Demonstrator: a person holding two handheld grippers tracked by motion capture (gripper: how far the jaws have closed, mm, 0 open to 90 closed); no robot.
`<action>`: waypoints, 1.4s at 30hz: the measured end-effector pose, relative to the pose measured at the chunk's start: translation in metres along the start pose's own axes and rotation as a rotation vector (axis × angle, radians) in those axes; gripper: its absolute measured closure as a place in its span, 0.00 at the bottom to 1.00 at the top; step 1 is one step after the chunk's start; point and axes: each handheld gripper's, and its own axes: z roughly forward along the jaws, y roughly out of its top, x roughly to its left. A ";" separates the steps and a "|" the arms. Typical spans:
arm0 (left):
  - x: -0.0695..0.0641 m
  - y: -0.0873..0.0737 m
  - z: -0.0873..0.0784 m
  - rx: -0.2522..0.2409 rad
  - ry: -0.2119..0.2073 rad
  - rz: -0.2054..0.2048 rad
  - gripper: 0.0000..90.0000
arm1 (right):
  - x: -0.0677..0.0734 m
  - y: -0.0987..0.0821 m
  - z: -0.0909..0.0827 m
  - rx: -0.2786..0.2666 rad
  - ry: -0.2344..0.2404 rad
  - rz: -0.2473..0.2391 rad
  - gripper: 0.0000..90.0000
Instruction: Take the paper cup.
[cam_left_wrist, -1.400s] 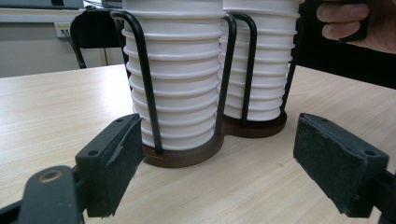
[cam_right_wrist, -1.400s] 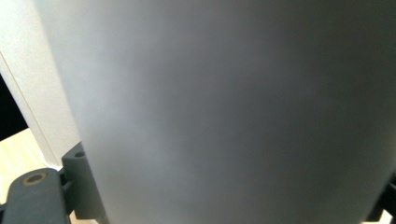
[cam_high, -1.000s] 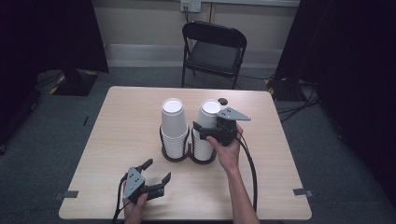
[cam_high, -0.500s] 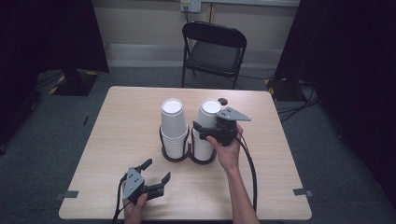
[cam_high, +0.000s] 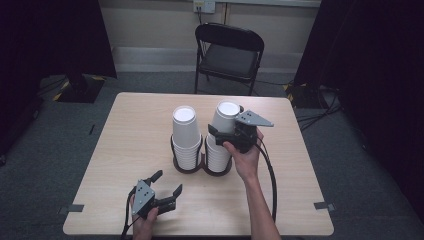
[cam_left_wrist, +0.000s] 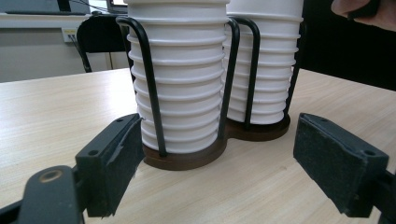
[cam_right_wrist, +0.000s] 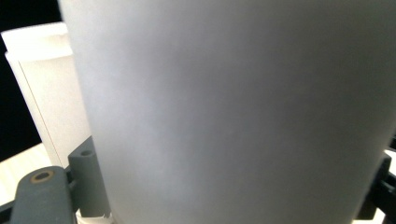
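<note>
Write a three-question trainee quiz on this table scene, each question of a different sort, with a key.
1. True or false: the left gripper is clamped on a cup.
2. Multiple choice: the right gripper has its jaws around A) the chair, B) the right cup stack, C) the table edge.
3. Fill in: both cup stacks sit in a dark wire ____.

Key
1. False; it rests open on the table, short of the left cup stack.
2. B
3. holder

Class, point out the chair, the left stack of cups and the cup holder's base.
chair (cam_high: 229, 59): high view, seat.
left stack of cups (cam_high: 185, 132): high view, side wall.
cup holder's base (cam_left_wrist: 187, 158): left gripper view, front edge.
</note>
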 end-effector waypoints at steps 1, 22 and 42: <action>0.000 0.000 0.000 0.002 -0.004 0.001 0.18 | 0.000 0.001 -0.001 -0.004 -0.001 0.002 0.15; 0.002 0.001 0.001 0.015 -0.042 0.002 0.20 | -0.003 0.022 -0.011 -0.059 0.008 0.059 0.15; 0.001 0.001 0.001 0.013 -0.045 0.011 0.20 | -0.004 0.039 -0.031 -0.132 0.027 0.070 0.15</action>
